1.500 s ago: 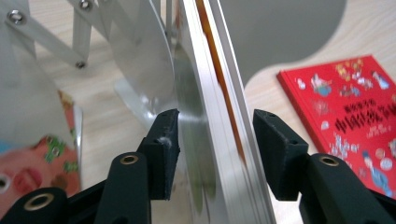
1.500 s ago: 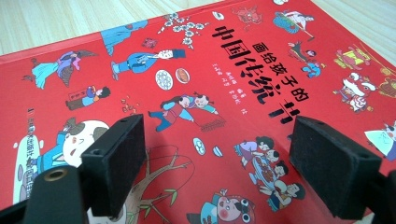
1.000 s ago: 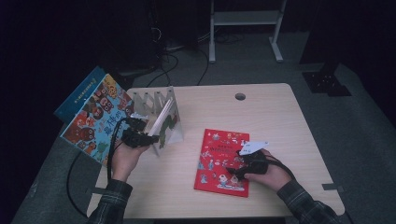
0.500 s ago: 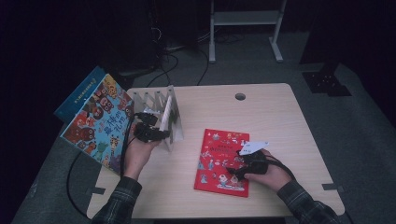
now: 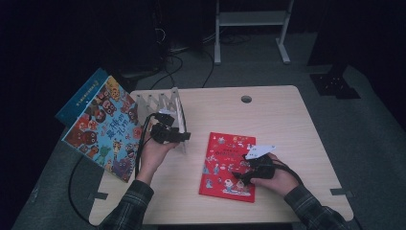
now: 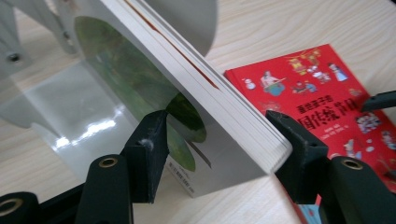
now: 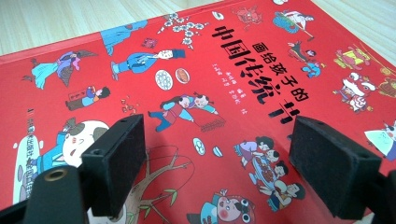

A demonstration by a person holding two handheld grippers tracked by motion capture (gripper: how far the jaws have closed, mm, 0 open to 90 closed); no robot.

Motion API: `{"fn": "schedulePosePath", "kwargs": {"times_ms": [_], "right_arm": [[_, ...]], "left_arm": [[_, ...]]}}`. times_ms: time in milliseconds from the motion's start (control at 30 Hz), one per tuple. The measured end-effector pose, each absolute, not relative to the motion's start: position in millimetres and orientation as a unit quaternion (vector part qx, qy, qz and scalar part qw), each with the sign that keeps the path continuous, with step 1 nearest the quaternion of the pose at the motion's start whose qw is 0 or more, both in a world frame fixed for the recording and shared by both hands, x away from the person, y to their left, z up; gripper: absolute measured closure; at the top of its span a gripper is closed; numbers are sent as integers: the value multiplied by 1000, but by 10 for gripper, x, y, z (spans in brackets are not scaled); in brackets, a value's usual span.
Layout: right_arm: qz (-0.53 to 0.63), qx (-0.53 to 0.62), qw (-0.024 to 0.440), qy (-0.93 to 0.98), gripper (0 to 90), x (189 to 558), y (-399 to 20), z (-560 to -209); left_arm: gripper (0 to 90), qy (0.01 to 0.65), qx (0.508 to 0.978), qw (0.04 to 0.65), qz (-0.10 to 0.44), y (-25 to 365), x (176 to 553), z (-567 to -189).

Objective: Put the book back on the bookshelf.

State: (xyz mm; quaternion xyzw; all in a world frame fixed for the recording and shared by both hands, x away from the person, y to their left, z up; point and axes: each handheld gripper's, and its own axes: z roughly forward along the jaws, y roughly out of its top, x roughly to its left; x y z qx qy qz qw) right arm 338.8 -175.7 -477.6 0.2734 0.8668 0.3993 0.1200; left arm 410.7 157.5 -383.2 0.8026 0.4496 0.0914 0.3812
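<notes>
- At nine o'clock, a large colourful picture book (image 5: 102,127) leans off the edge of the light wooden counter (image 5: 268,115), in the white accordion-style book rack (image 5: 160,103).
- Just right of it, the left gripper (image 5: 168,134) has slid along the rack since a second ago; its jaws have just been opening and now stand slightly apart around the thick white-paged book (image 6: 196,88), which sits upright in the rack. That book looks delivered.
- At five o'clock, the red illustrated picture book (image 5: 228,165) lies flat; the right gripper (image 5: 249,173) rests over it, jaws wide apart, holding nothing. Presumably that book goes next.
</notes>
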Motion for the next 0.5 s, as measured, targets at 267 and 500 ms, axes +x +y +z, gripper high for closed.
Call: {"fn": "schedulePosePath", "kwargs": {"times_ms": [267,500], "right_arm": [[398,274,119,867,172,3388,-1756,-4774],[399,274,120,867,172,3388,-1756,-4775]], "left_arm": [[363,442,792,415,68,1612,4076,-3798],[360,441,796,409,69,1688,4032,-3815]]}}
